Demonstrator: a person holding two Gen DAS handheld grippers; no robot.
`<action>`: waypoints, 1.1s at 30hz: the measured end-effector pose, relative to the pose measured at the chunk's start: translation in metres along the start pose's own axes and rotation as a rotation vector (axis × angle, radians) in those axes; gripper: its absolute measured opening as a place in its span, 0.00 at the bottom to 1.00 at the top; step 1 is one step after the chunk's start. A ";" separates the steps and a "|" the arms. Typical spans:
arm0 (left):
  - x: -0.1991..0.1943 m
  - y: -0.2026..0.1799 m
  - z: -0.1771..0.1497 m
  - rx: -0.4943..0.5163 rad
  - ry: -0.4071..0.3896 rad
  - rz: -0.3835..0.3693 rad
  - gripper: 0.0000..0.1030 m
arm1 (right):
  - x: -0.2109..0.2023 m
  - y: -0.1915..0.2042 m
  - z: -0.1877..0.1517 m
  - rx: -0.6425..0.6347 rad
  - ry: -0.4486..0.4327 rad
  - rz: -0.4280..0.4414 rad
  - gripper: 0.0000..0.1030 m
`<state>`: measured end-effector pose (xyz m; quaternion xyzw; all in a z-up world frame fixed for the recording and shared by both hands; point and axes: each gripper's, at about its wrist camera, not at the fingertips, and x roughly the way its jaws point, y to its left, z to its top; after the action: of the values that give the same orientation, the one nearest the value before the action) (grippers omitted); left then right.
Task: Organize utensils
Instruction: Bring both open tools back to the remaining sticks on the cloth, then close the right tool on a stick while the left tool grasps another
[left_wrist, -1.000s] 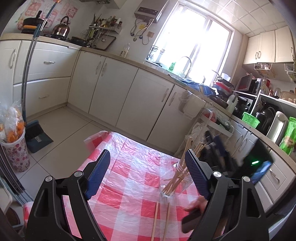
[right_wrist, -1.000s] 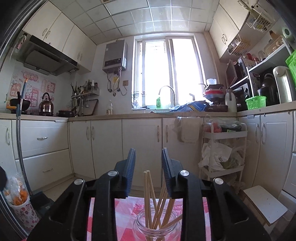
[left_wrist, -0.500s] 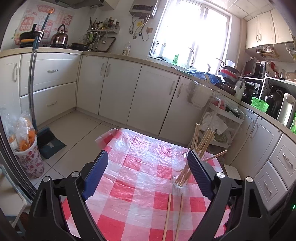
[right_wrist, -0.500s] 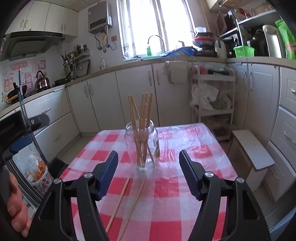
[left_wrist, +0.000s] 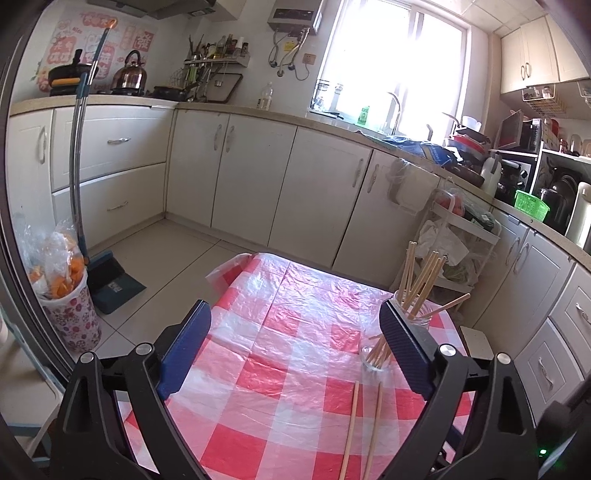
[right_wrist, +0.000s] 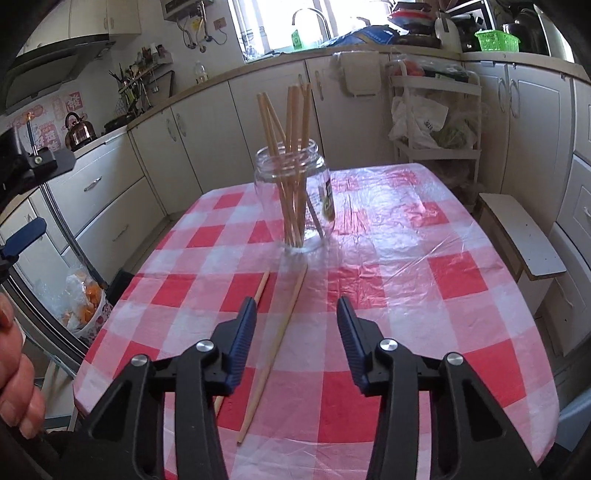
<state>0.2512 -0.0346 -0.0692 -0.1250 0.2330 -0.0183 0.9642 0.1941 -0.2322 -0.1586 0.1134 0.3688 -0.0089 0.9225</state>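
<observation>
A clear glass jar (right_wrist: 295, 206) stands upright on the red-and-white checked tablecloth (right_wrist: 406, 295) and holds several wooden chopsticks (right_wrist: 291, 140). Two loose chopsticks (right_wrist: 277, 332) lie flat on the cloth in front of the jar. My right gripper (right_wrist: 295, 332) is open and empty, hovering above the loose chopsticks. In the left wrist view the jar (left_wrist: 388, 343) is partly hidden behind the right finger, and the loose chopsticks (left_wrist: 364, 428) lie near it. My left gripper (left_wrist: 295, 354) is open and empty above the cloth.
White kitchen cabinets (left_wrist: 258, 184) run along the walls. A bin with a bag (left_wrist: 62, 295) and a dustpan (left_wrist: 110, 280) stand on the floor to the left. A white stool (right_wrist: 524, 236) stands by the table's right edge. A wire rack (right_wrist: 432, 110) stands behind.
My right gripper released chopsticks into the jar, opened, pulled back and tilted down over the loose pair. My left gripper rose and drew back a little.
</observation>
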 end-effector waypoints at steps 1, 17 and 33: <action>0.002 0.002 0.000 -0.005 0.004 -0.003 0.86 | 0.006 0.000 0.000 0.000 0.019 0.000 0.37; 0.031 0.013 -0.010 -0.085 0.101 -0.037 0.86 | 0.084 0.020 0.006 -0.070 0.219 -0.032 0.22; 0.111 -0.053 -0.077 0.306 0.423 -0.132 0.84 | 0.060 -0.028 0.011 -0.165 0.308 -0.026 0.03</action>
<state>0.3160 -0.1144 -0.1713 0.0139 0.4153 -0.1417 0.8984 0.2426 -0.2578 -0.1978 0.0325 0.5065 0.0271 0.8612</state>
